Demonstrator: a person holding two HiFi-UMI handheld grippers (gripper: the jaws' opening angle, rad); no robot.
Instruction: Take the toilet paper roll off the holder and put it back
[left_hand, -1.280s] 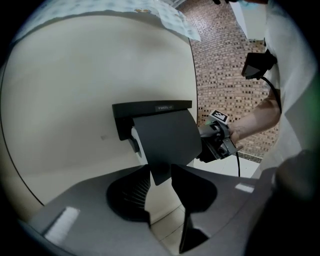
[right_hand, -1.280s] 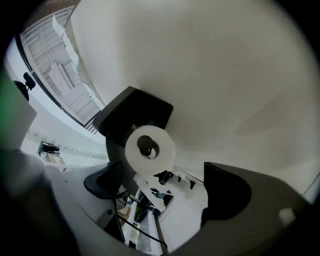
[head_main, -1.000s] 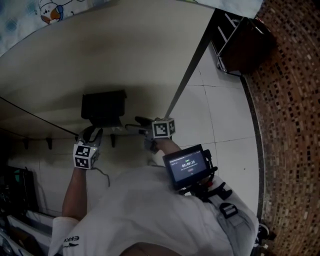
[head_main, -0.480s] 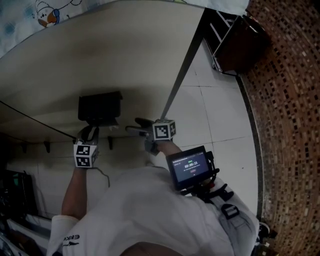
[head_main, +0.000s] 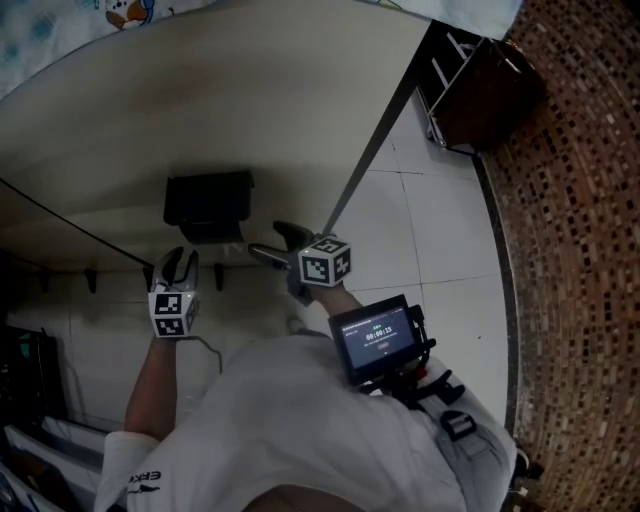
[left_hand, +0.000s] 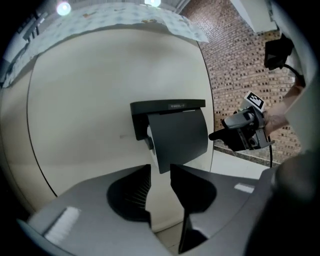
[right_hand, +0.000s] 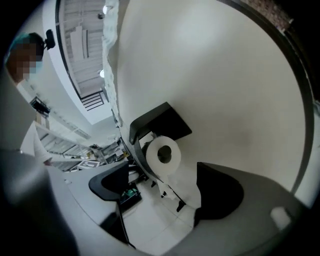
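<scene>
The black wall holder (head_main: 208, 205) has its cover flap (left_hand: 177, 135) hanging down over the white toilet paper roll (right_hand: 162, 157), which sits on the holder (right_hand: 155, 122) with a tail of paper hanging below. My left gripper (head_main: 176, 268) is just below the holder. Its jaws (left_hand: 160, 175) stand narrowly apart and are opening, and the flap's lower corner shows in the gap, apart from the pads. My right gripper (head_main: 282, 240) is at the holder's right side. Its wide jaws (right_hand: 162, 169) are closing with the roll ahead of them, untouched.
A black cable (head_main: 60, 215) crosses the cream wall at the left, above small hooks (head_main: 95, 280). A dark slanted pole (head_main: 370, 150) and a dark rack (head_main: 480, 90) stand at the right by the mosaic wall (head_main: 580, 250). A small screen (head_main: 375, 335) hangs on the person's chest.
My right gripper has risen and swung closer to the holder's right side. The left gripper has stayed just below the holder.
</scene>
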